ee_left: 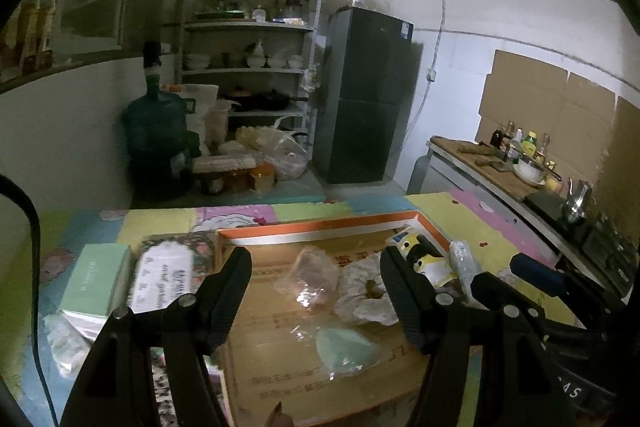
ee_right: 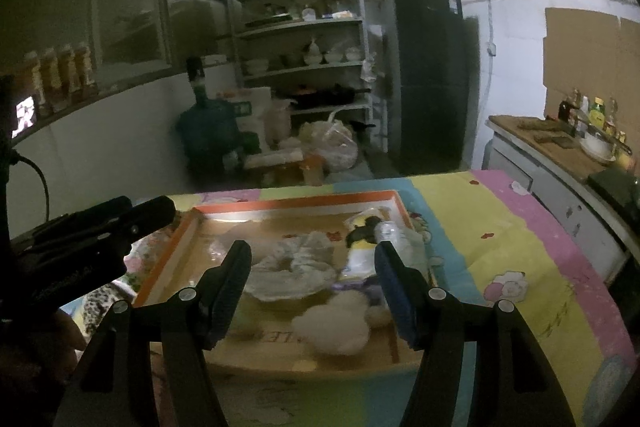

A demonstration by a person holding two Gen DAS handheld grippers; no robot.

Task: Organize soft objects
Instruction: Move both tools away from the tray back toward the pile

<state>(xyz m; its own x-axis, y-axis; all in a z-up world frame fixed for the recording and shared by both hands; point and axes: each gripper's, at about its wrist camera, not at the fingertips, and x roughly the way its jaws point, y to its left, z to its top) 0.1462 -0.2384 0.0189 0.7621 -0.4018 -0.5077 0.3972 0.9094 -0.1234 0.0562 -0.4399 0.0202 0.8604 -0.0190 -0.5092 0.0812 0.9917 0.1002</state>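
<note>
Tongs on both sides stood wide and held nothing: the left tongs (ee_left: pixel 316 291) hovered over the near part of the cardboard tray (ee_left: pixel 320 223), the right tongs (ee_right: pixel 312 279) over its right half. Between the left fingers lay a clear crinkled bag (ee_left: pixel 308 279) and a pale green soft piece (ee_left: pixel 348 349); beside them sat a white frilly cloth (ee_right: pixel 292 267), a fluffy white plush (ee_right: pixel 332 327) and a yellow-and-black penguin toy (ee_right: pixel 360 243). All rested inside the tray on the patterned table (ee_right: pixel 500 235). Judging by this, a pick was being lined up; the next move called for lowering onto one soft item and closing gently.
</note>
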